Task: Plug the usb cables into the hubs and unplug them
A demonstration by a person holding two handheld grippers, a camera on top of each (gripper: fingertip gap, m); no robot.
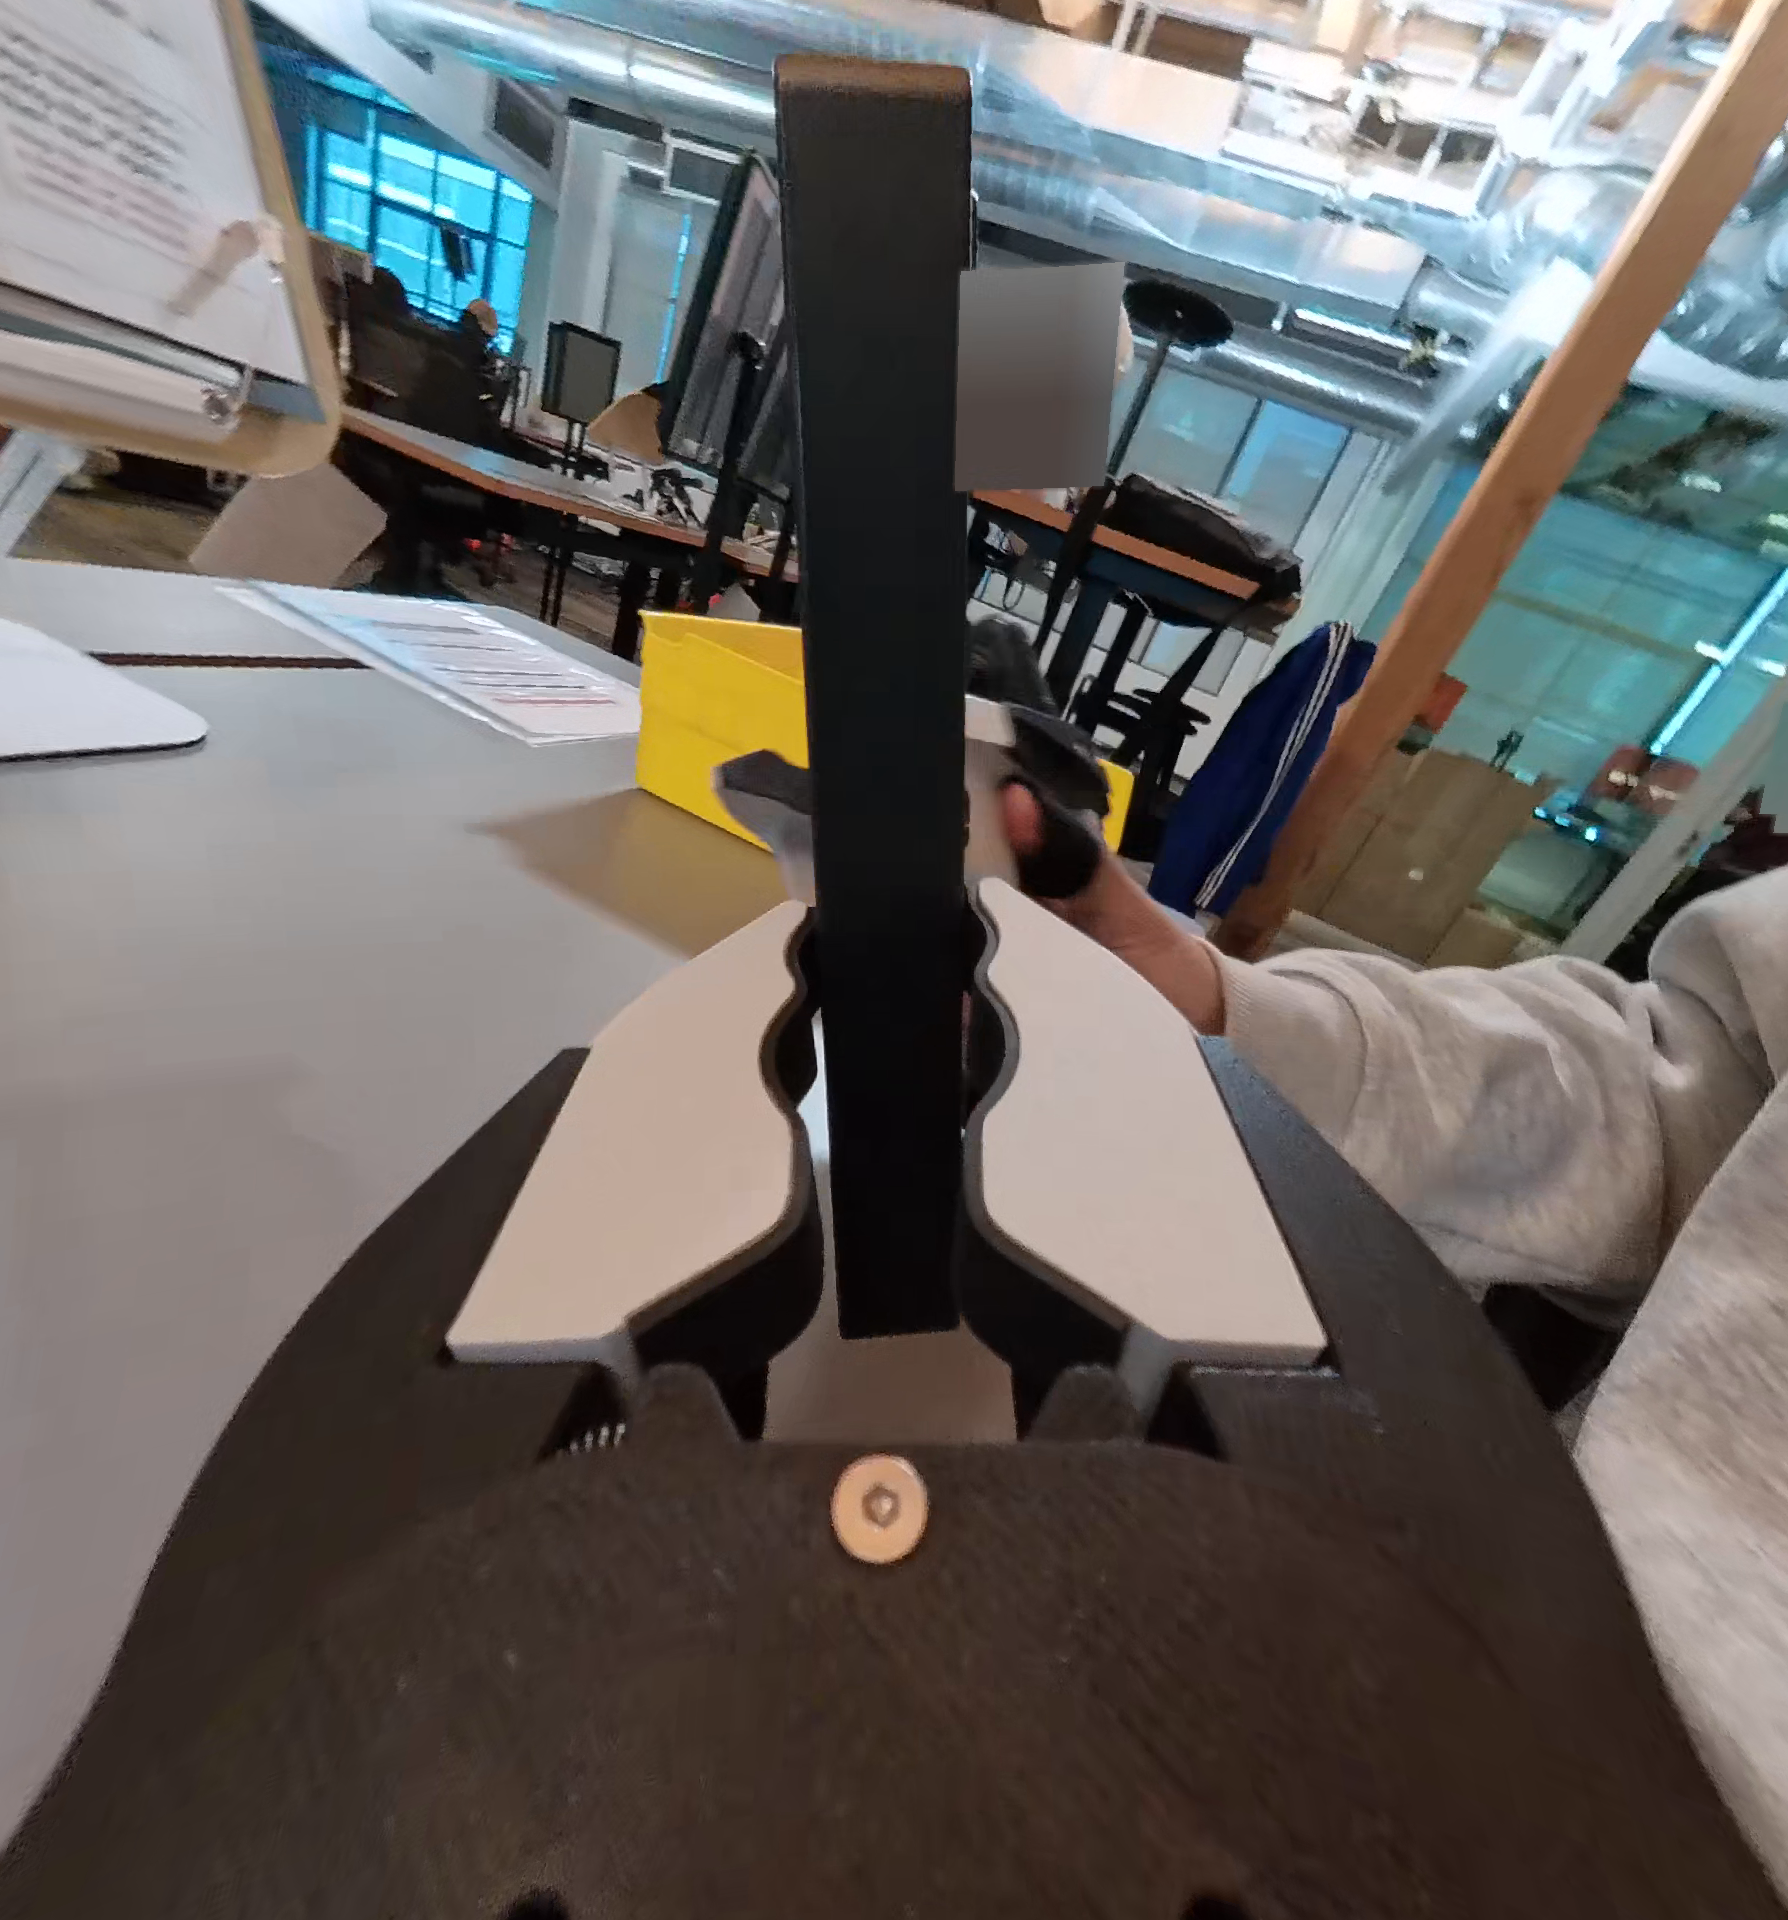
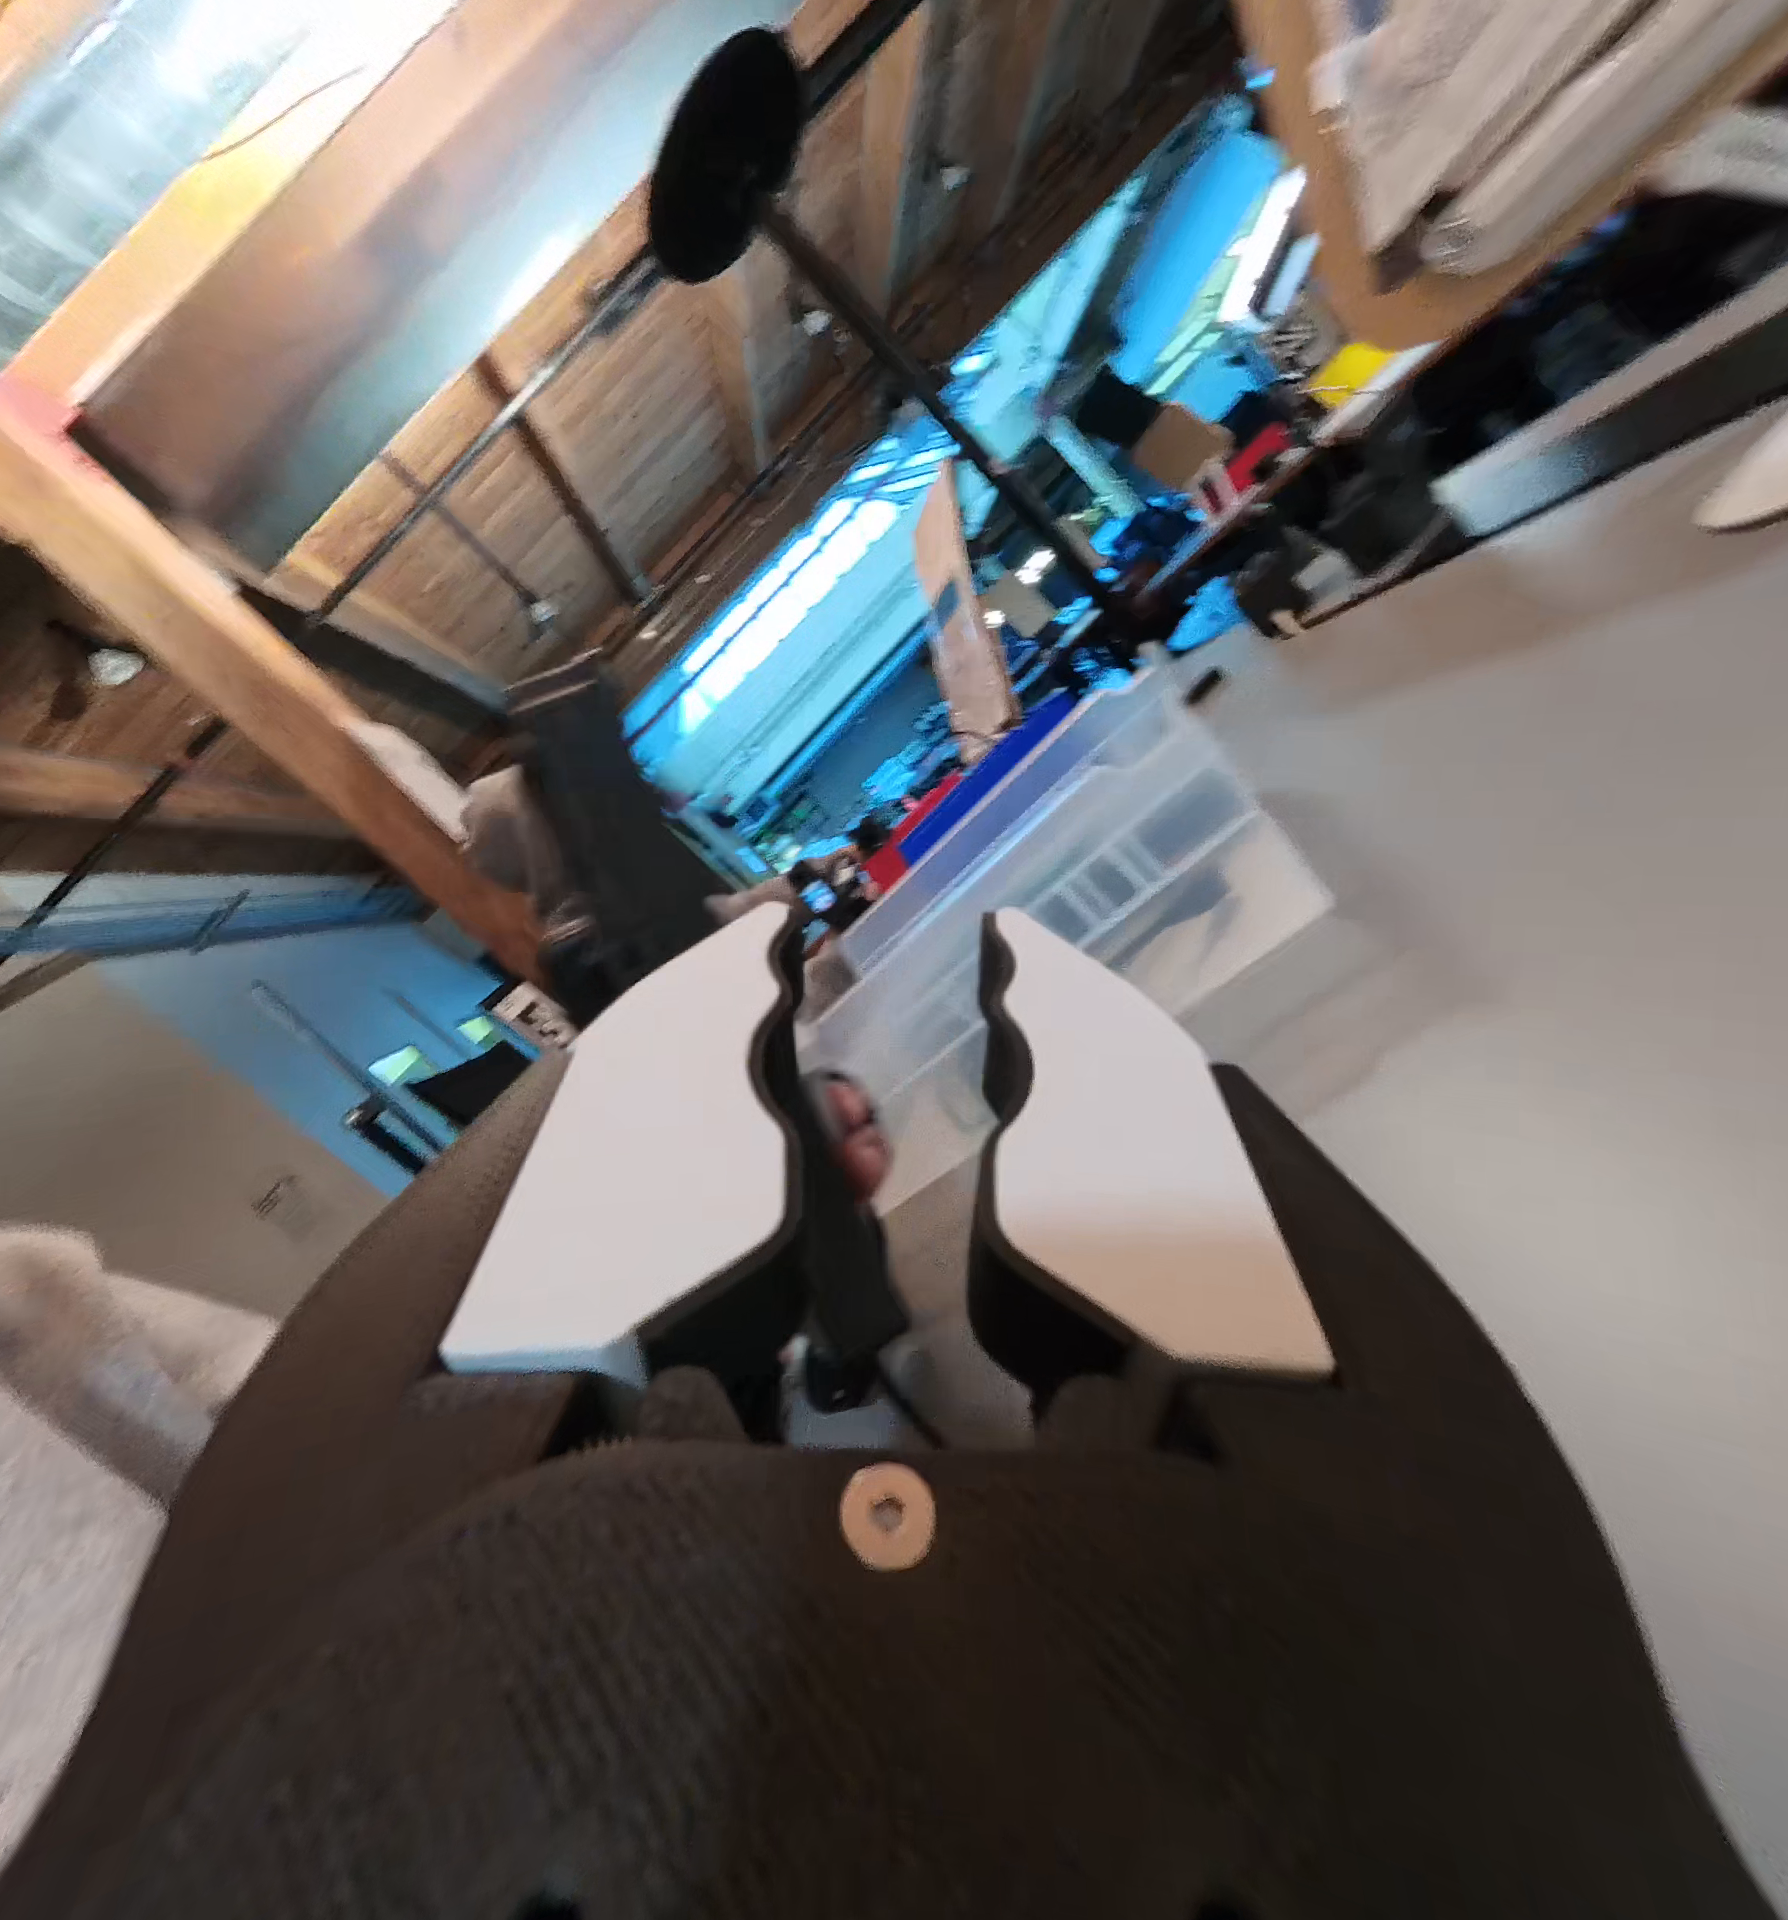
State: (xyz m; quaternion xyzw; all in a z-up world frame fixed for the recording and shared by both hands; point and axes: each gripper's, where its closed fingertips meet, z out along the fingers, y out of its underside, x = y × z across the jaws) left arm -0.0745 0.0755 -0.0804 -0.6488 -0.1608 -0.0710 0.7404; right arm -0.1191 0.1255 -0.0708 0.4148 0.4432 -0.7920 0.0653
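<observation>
In the left wrist view my left gripper (image 1: 890, 935) is shut on a long black USB hub (image 1: 874, 520), which stands upright between the fingers above the grey table (image 1: 246, 987). My right gripper (image 1: 983, 800), held by a hand, shows just behind the hub. In the right wrist view, which is tilted and blurred, my right gripper (image 2: 890, 935) has its jaws apart. A black USB plug (image 2: 848, 1247) with a thin cable lies in the gap along the left finger's inner side. It does not span the gap.
A yellow bin (image 1: 708, 717) stands at the table's far edge behind the hub. A monitor foot (image 1: 38, 696) and a laminated sheet (image 1: 454, 655) lie at the far left. A grey sleeve (image 1: 1492, 1091) reaches in from the right. A clear plastic organiser (image 2: 1129, 862) sits ahead of the right gripper.
</observation>
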